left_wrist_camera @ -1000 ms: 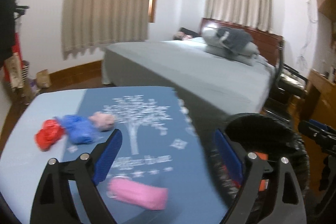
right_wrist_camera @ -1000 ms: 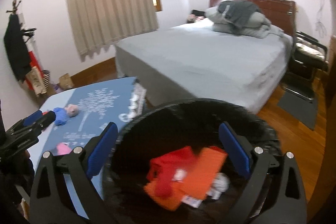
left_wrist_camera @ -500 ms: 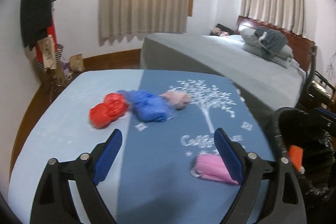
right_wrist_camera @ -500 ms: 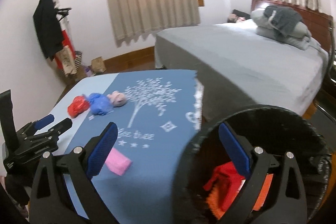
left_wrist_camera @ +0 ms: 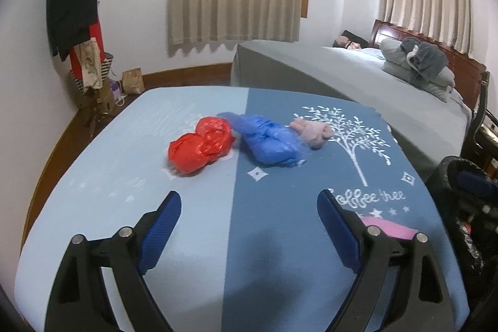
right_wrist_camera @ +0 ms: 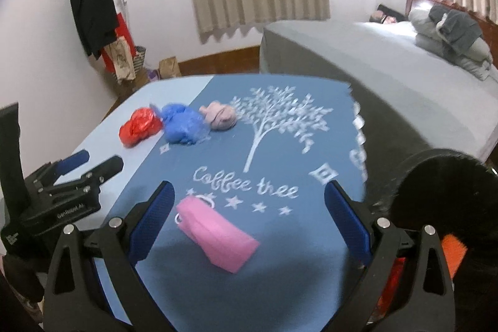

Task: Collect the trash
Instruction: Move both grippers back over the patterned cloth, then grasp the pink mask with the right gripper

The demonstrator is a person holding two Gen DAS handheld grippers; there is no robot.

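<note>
Taking the white "Coffee tree" print (right_wrist_camera: pixel 249 187) on the two-tone blue tablecloth (right_wrist_camera: pixel 295 269) as the landmark, four pieces of trash lie on the table.

Far left of the print, on the pale half of the cloth, sits a crumpled red plastic bag (left_wrist_camera: pixel 200 145). It touches a crumpled blue plastic bag (left_wrist_camera: pixel 267 142), which in turn touches a wadded pale-pink tissue lump (left_wrist_camera: pixel 311 129) just beside the tree's crown. These three are bunched, so jaws closing on one could drag or flick its neighbour, and the slick film could slip from the pads.

The left gripper (left_wrist_camera: pixel 249 223) hovers left of the lettering, jaws spread wide with nothing between them, aimed between the red and blue bags. From there it may pinch both, or neither.

Just below the lettering lies a flat bright-pink folded mask with an ear loop (right_wrist_camera: pixel 216 234). The right gripper (right_wrist_camera: pixel 249 223) hangs over it, jaws released and empty, with the mask nearer its left finger. Lying flat, the mask gives little to bite on, and the pads could catch the tablecloth instead and pull it.

Right of the print, off the table edge, stands a black-bagged round bin (right_wrist_camera: pixel 445 201) already holding orange scraps. Its rim is close to the right finger and could be knocked.
</note>
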